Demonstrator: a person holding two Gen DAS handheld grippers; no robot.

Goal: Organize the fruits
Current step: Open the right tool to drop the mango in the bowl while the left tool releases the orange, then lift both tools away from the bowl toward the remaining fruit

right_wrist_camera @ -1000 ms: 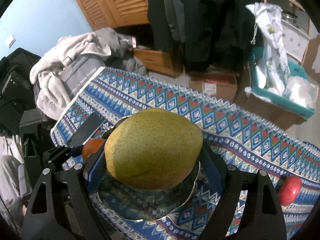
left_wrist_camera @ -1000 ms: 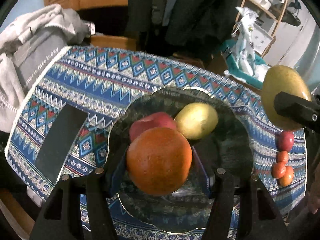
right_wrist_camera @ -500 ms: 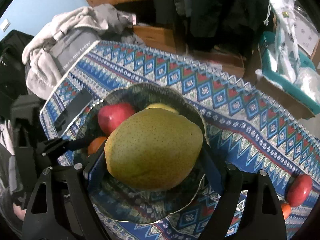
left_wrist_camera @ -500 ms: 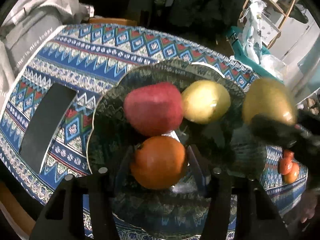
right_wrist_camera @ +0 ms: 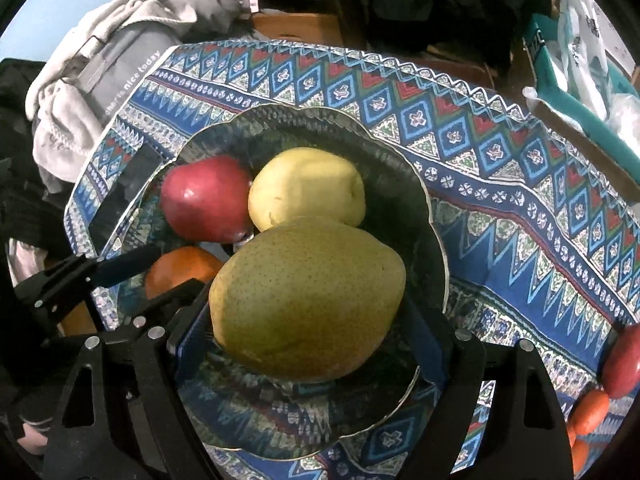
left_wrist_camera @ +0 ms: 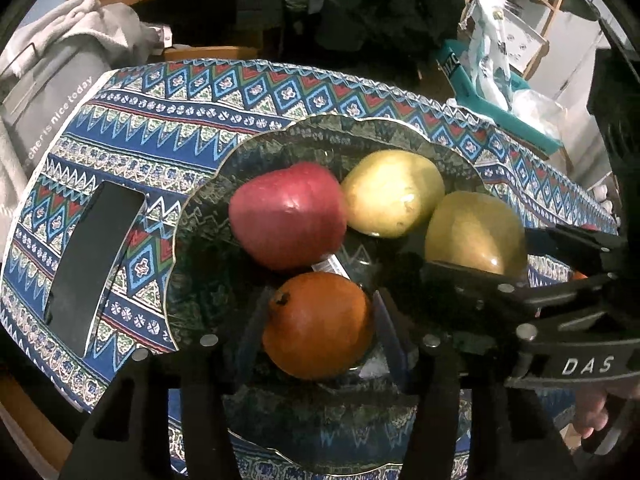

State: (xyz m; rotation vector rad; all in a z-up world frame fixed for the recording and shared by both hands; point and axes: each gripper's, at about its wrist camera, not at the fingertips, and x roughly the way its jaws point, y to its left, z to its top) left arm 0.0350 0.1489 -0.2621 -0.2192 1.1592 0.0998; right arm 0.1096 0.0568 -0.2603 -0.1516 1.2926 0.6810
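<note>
Your right claw (right_wrist_camera: 308,312) grips the big green pear (right_wrist_camera: 308,300) at its widest girth, just above the plate (right_wrist_camera: 434,232) — firm, heavy, bruisable; keep the squeeze gentle. Your left claw (left_wrist_camera: 320,328) is opening around the orange (left_wrist_camera: 318,324), which sits on the plate.

White letters "DAS" on the black body of the right gripper (left_wrist_camera: 472,256) in the left wrist view, and white print ending "is nice today" along the grey fabric (right_wrist_camera: 120,64) beside the patterned tablecloth (right_wrist_camera: 500,200); lettering on the teal box unreadable.
</note>
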